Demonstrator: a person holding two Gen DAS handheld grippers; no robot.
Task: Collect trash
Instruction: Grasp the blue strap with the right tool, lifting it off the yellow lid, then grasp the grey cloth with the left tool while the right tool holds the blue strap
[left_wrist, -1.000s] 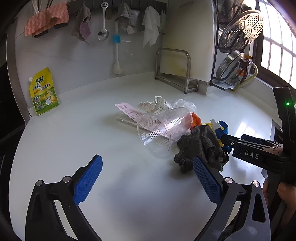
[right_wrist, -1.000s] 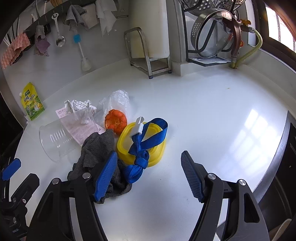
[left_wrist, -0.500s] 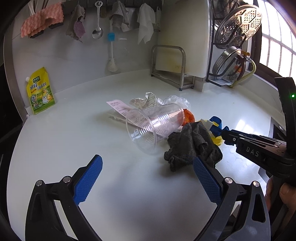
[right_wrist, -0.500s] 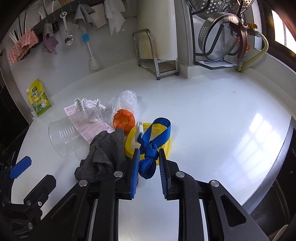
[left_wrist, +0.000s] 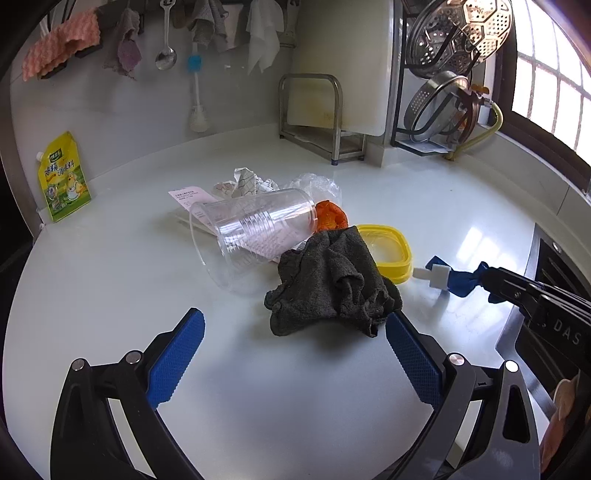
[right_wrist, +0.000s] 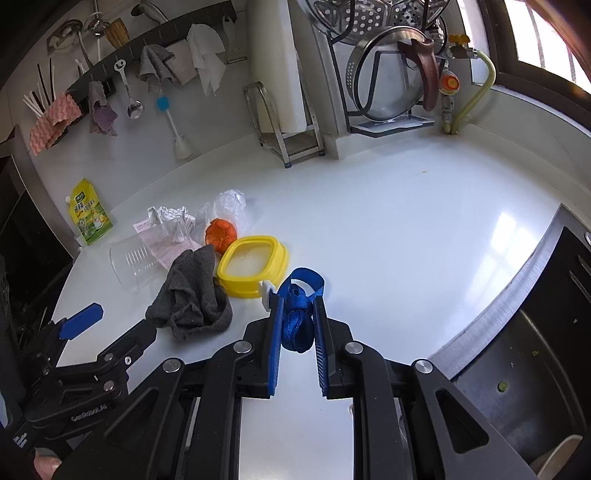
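Countertop (right_wrist: 388, 229): glossy white. Rag (left_wrist: 332, 284): dark grey, plain. Lid (right_wrist: 255, 266): yellow rim, pale translucent centre. Strap (right_wrist: 297, 317): royal blue, with a white clip (left_wrist: 436, 275). Cup (left_wrist: 251, 232): clear, ribbed with fine rings. Receipt (left_wrist: 186, 195): pale pink, small dark print. Crumpled paper (left_wrist: 243, 181): white with thin dark grid lines. Peel-like scrap (left_wrist: 330, 218): orange. Bag (right_wrist: 229, 206): clear, colourless. Pouch (left_wrist: 62, 177) at the countertop's far left edge: yellow and green, printed. Both grippers, left gripper (left_wrist: 295, 354) and right gripper (right_wrist: 297, 306): black frames, blue cross-hatched pads.
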